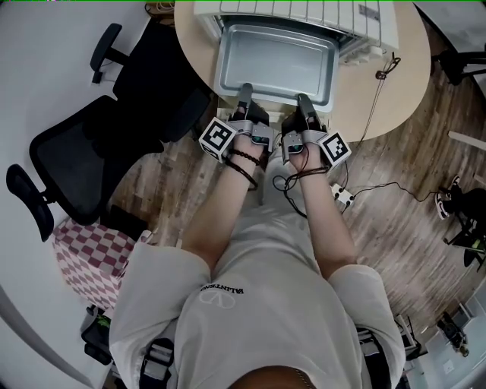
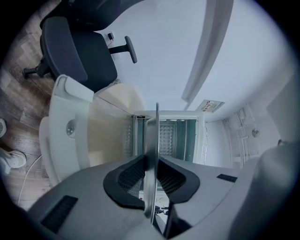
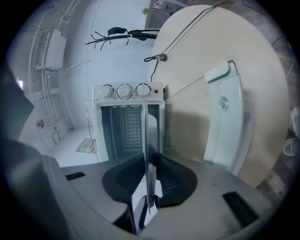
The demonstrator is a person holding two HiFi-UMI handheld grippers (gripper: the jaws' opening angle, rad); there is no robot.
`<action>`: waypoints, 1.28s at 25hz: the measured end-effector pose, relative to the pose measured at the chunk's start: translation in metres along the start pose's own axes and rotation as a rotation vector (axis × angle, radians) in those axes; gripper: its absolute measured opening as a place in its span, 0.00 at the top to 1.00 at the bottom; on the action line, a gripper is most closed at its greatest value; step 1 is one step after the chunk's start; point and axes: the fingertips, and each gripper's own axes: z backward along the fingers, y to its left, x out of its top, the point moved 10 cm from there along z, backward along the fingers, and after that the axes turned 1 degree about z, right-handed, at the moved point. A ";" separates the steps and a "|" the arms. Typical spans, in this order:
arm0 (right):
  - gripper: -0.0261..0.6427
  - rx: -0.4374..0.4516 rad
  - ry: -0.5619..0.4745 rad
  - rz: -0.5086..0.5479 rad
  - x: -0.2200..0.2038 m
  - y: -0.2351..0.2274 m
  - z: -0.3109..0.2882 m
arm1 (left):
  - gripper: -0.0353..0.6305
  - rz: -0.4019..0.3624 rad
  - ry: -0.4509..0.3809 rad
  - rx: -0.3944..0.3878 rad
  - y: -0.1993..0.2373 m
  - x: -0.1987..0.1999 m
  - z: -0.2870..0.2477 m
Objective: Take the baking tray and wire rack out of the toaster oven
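Note:
A silver baking tray [image 1: 275, 61] sticks out of the white toaster oven [image 1: 304, 11] over the table's near edge. My left gripper [image 1: 244, 93] is shut on the tray's near rim left of middle. My right gripper [image 1: 304, 102] is shut on the same rim right of middle. In the left gripper view the rim [image 2: 151, 140] runs edge-on between the black pads [image 2: 131, 176] of the gripper [image 2: 151, 174], with the open oven cavity [image 2: 176, 138] behind. The right gripper view shows the same: rim [image 3: 150, 140], gripper [image 3: 150, 180], cavity [image 3: 123, 126]. I cannot make out a wire rack.
The oven's door [image 3: 229, 117] hangs open below the tray. The oven stands on a round beige table [image 1: 402, 68] with a cable [image 1: 380, 72] across it. A black office chair [image 1: 99, 144] stands at the left. A power strip [image 1: 343, 196] lies on the wood floor.

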 end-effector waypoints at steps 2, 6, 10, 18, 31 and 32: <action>0.86 -0.001 0.002 0.000 -0.001 0.000 0.004 | 0.84 -0.002 0.004 0.000 -0.001 -0.001 0.004; 0.86 -0.003 0.008 -0.001 -0.008 -0.002 0.015 | 0.84 -0.013 0.016 0.002 -0.002 0.000 0.016; 0.86 -0.013 0.021 -0.006 -0.017 -0.002 0.031 | 0.84 -0.015 0.029 0.009 -0.003 0.000 0.034; 0.86 0.033 0.068 0.019 -0.035 0.034 0.068 | 0.84 0.000 0.077 -0.010 -0.051 -0.003 0.075; 0.86 0.107 0.143 0.091 -0.051 0.130 0.107 | 0.85 -0.014 0.148 -0.016 -0.153 -0.006 0.115; 0.86 0.116 0.143 0.094 -0.051 0.136 0.109 | 0.85 -0.017 0.155 -0.018 -0.160 -0.007 0.116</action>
